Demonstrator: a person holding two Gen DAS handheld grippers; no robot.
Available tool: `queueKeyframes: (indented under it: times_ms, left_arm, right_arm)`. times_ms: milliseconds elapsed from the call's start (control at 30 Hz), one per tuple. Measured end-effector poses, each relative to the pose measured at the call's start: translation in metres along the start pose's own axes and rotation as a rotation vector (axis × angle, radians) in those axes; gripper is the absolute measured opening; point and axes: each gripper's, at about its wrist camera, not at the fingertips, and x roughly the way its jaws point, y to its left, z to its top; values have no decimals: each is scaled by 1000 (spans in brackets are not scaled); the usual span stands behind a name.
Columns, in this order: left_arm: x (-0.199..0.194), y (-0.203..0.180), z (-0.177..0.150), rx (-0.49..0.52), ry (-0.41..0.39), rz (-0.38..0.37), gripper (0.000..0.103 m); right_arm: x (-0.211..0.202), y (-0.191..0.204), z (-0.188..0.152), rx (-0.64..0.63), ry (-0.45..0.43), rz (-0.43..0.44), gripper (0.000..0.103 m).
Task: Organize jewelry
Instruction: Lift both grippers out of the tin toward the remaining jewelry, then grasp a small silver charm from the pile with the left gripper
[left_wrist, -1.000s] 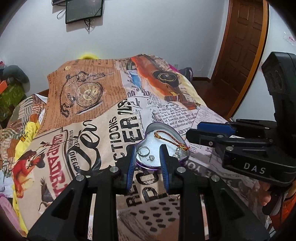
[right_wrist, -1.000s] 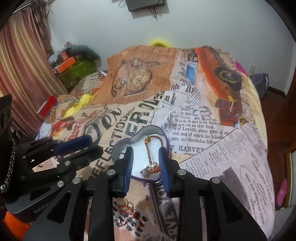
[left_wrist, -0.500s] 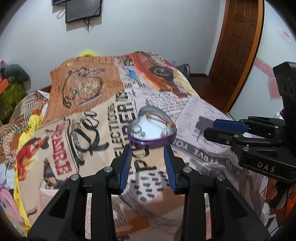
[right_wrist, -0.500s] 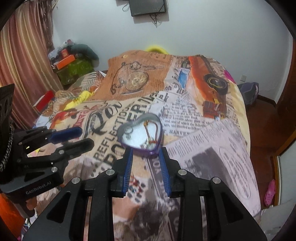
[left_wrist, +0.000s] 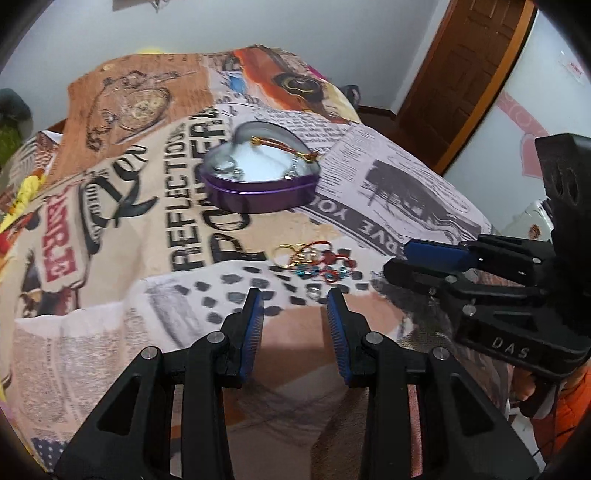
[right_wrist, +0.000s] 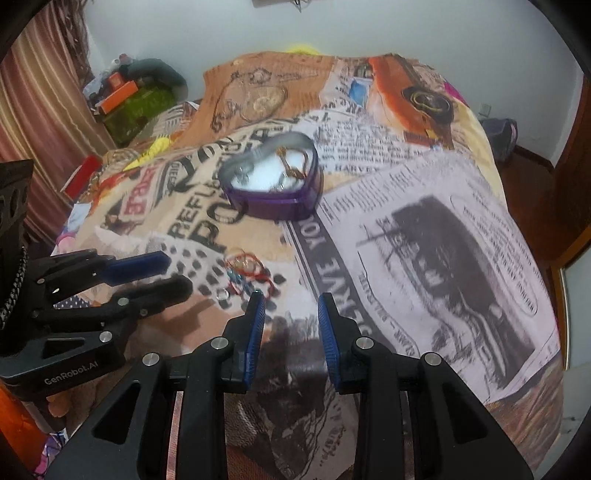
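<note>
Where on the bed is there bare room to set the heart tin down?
Bare cover lies right of the purple heart tin, across the big newspaper print. It is crowded just below the tin, where the loose jewelry pile lies ahead of both open grippers.

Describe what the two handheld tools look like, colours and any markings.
Both are black angular frames with silver rivets and ribbed blue pads. The right tool reads "DAS"; the left tool reads "GenRobot.AI" and carries a metal chain. An orange sleeve shows behind the right one.

right gripper (right_wrist: 291, 303): fingers apart, holding nothing
loose jewelry (right_wrist: 246, 272): just ahead-left of it
heart tin (right_wrist: 273, 181): farther ahead
</note>
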Motion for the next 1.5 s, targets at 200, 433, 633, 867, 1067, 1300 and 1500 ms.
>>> queueKeyframes:
  times_ms: [200,433,633,867,1067,1300,1500]
  left_arm:
    - [14,-10,-1,53,15,38,35]
    - [20,-11,-2,87,5,55,32]
    - [25,-16,1,138,11,52,21]
    - [32,-25,2,212,35,53,11]
    - [19,-13,1,174,-4,50,8]
    - [-1,19,-6,87,-33,72,8]
    - [-6,26,-12,56,-48,61,8]
  right_arm:
    - [-2,-1,-9,-18,0,-7,27]
    - [-3,4,-9,-52,-47,-32,27]
    - [0,6,-9,-68,-52,-22,27]
    - [1,2,-7,-59,-53,-29,27]
    - [3,4,-5,-55,-43,-7,27]
    - [12,17,-1,-81,-11,40,27]
    - [30,29,5,-134,24,21,27]
